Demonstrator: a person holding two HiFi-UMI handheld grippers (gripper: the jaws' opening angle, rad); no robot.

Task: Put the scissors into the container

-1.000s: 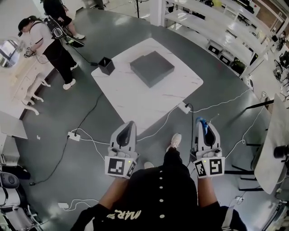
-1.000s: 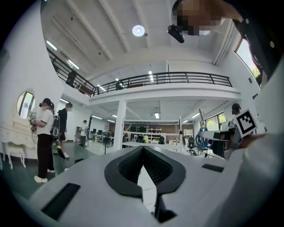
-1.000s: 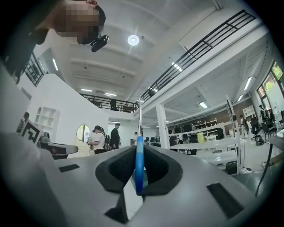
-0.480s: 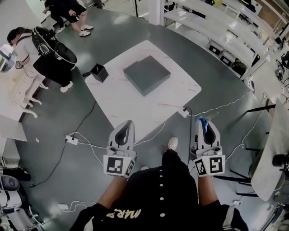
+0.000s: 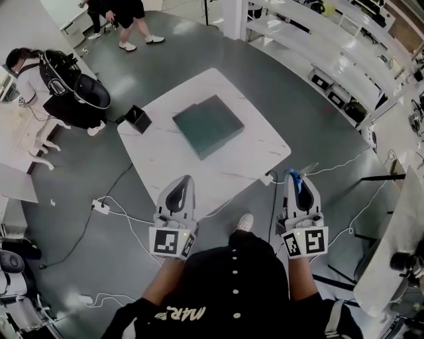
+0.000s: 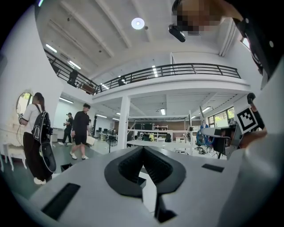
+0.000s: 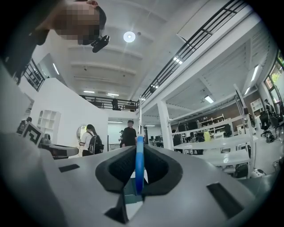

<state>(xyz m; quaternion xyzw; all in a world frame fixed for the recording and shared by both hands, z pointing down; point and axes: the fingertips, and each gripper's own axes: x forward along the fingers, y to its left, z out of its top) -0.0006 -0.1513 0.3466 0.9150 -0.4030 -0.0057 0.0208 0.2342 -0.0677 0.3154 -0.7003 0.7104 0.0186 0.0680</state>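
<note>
Right hand-held gripper (image 5: 296,180): jaws closed on the blue handle of the scissors (image 7: 140,165); the handle stands upright between the pads.
Scissors: held in the right hand-held gripper only, in the air above the floor (image 5: 324,112), just beside the near right corner of the bench (image 5: 232,169); the blue part and a thin pale tip stick out past the jaws.
Left hand-held gripper (image 5: 185,179): jaws closed together, nothing between them; it hangs over the near edge of the bench.
Bench: white, turned like a diamond in the head view; a dark flat box (image 5: 207,124) lies near its middle.
Small black container (image 5: 137,118): open at the top, at the far left corner of the bench, well apart from both grippers; it seems to stand on the floor, but the head view is not clear here.
Floor: grey, with white cables and a power strip (image 5: 101,206).
People: one person with a backpack (image 5: 63,83) at the left, another walking (image 5: 129,16) at the top.
</note>
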